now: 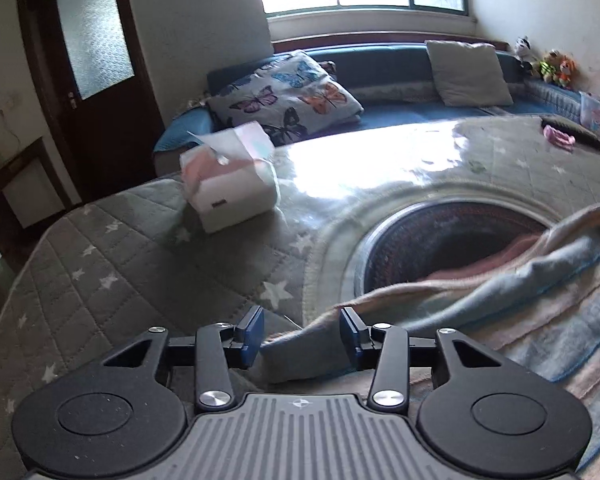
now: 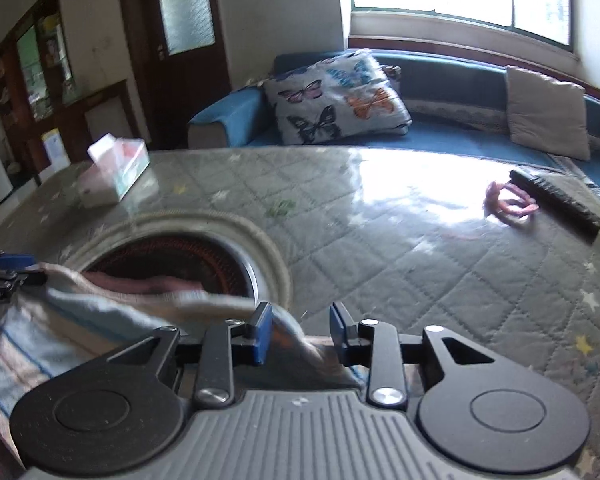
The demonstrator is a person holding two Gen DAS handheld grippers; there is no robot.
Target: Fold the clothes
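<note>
Both tools are pointing down at the quilted desk (image 1: 112,264), and each is standing with its jaws apart around a corner of the striped cloth. Between the blue pads of the left tool (image 1: 302,334) a folded corner of the pale blue and pink cloth (image 1: 532,292) is lying loose, with gaps showing on both sides. At the right tool (image 2: 300,332) the opposite corner of the same cloth (image 2: 60,320) is leaning against the left-hand pad, while the other pad is standing clear of it. The cloth itself is sagging in a soft ridge across the near edge of the desk, partly covering a round dark opening (image 1: 440,236) in the grey star-patterned cover. Farther back a tissue box (image 1: 230,176) is sitting on the desk, and a pink item (image 2: 510,200) is lying beside a dark bar (image 2: 556,200) near the blue sofa (image 2: 440,136) with its butterfly cushion (image 2: 336,96).
</note>
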